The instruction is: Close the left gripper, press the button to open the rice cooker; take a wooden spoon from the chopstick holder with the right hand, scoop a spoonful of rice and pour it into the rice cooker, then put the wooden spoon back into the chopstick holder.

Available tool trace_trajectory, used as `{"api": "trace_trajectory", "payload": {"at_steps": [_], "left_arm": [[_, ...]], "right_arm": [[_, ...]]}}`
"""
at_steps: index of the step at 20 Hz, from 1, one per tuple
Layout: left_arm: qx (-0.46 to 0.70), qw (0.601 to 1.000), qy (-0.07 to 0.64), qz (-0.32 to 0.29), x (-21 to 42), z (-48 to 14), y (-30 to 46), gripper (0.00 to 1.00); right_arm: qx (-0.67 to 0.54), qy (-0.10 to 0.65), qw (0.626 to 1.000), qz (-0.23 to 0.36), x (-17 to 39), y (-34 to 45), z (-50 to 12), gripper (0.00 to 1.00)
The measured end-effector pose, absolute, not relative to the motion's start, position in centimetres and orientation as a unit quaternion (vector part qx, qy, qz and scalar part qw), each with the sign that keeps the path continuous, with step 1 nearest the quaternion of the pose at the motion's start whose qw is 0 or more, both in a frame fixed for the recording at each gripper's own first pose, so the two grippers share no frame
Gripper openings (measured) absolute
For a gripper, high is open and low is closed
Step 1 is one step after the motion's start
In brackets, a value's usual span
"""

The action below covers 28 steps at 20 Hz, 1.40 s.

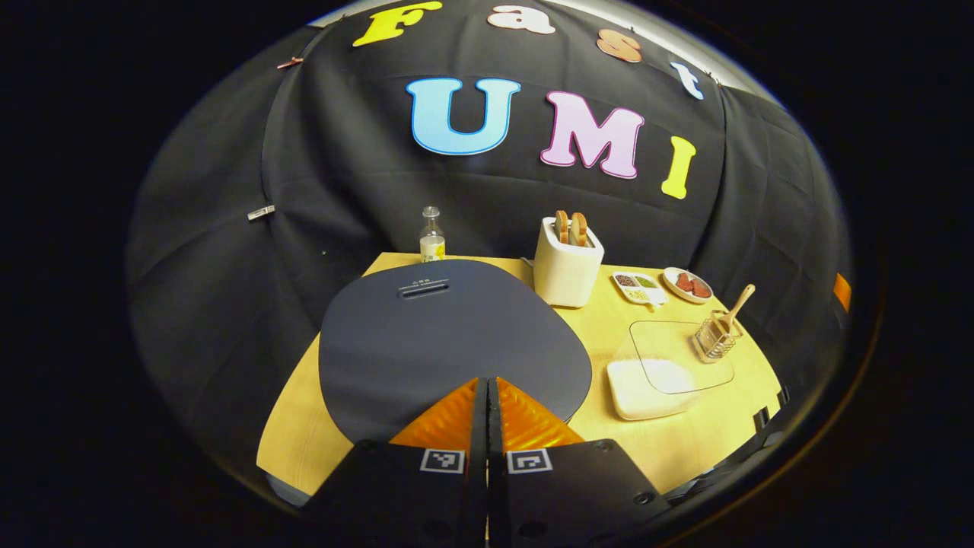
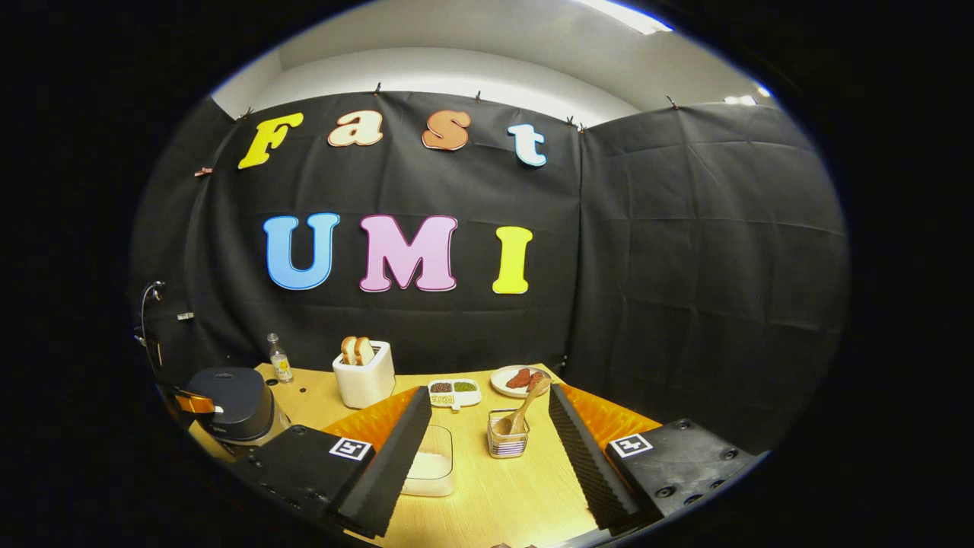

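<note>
Wooden table [image 2: 494, 502], toaster [image 2: 365, 384] behind rice cooker [image 1: 449, 335], left gripper [image 1: 487, 396] closed empty, right gripper [image 2: 487, 434] wide, perhaps empty

Dim booth, ceiling strip light, strong fisheye edge warp.

No legible text or labels.

In the left gripper view the rice cooker [image 1: 449, 342] shows its closed lid alone, which hides its body and the table [image 1: 304, 434] beneath. In the right gripper view the left finger [image 2: 396, 449] covers part of the rice container [image 2: 432, 464].
</note>
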<state>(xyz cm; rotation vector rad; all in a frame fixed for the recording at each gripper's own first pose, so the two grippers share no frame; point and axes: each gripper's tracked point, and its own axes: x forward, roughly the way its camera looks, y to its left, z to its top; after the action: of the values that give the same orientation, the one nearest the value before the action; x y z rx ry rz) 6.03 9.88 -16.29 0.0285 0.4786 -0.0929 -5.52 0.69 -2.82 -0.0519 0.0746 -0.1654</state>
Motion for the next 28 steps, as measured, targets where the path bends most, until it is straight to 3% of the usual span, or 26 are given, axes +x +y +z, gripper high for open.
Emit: {"api": "trace_trajectory", "payload": {"at_steps": [7,13,19,21,26,28], "left_arm": [[-0.004,0.97,0.243,-0.01,6.1,-15.3,9.8,0.06],[0.002,0.997,0.059,0.055,4.8,-1.3,9.8,0.06],[-0.013,0.998,0.037,0.053,2.7,-0.9,6.8,0.1],[-0.032,0.997,0.052,0.047,2.3,-2.4,5.7,0.2],[-0.026,0.996,0.072,0.056,1.6,-4.3,4.1,0.95],[-0.024,0.995,0.073,0.059,1.5,-4.4,3.2,0.96]], "right_arm": [[-0.01,0.051,0.998,-0.037,-2.6,0.7,-3.9,0.97],[-0.008,0.05,0.998,-0.024,-0.6,-0.8,-3.9,0.98],[0.005,0.06,0.998,-0.028,1.8,-3.3,-4.8,0.98],[0.007,0.065,0.997,-0.033,2.9,-4.4,-5.3,0.98],[0.02,0.091,0.995,-0.037,5.7,-7.0,-7.4,0.98],[0.024,0.102,0.994,-0.041,7.0,-8.2,-8.6,0.97]]}}
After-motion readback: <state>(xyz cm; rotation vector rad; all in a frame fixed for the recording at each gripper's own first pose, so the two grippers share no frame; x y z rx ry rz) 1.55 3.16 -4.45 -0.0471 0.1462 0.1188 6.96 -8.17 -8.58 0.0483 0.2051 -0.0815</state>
